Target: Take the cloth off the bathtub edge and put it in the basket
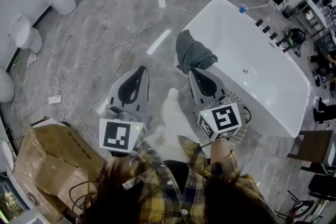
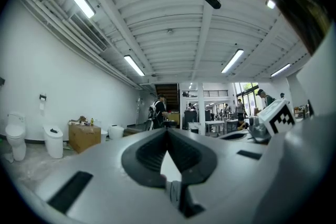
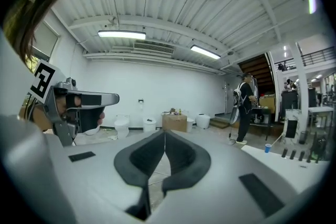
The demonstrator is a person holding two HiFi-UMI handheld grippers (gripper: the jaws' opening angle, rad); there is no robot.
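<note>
Both grippers are pinched fully closed, jaws together, nothing in either one. The left gripper [image 2: 168, 132] points out across the room, roughly toward a cardboard box [image 2: 84, 136] by the wall. The right gripper [image 1: 194, 72] has its tip just below the dark grey cloth [image 1: 193, 52], which is draped over the near end edge of the white bathtub [image 1: 252, 65].

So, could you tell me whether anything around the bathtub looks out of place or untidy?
The grey cloth lies bunched over the rim of the bathtub, part of it hanging down the outside. Loose white cables trail across the floor beside the tub. Nothing looks spilled or broken.
</note>
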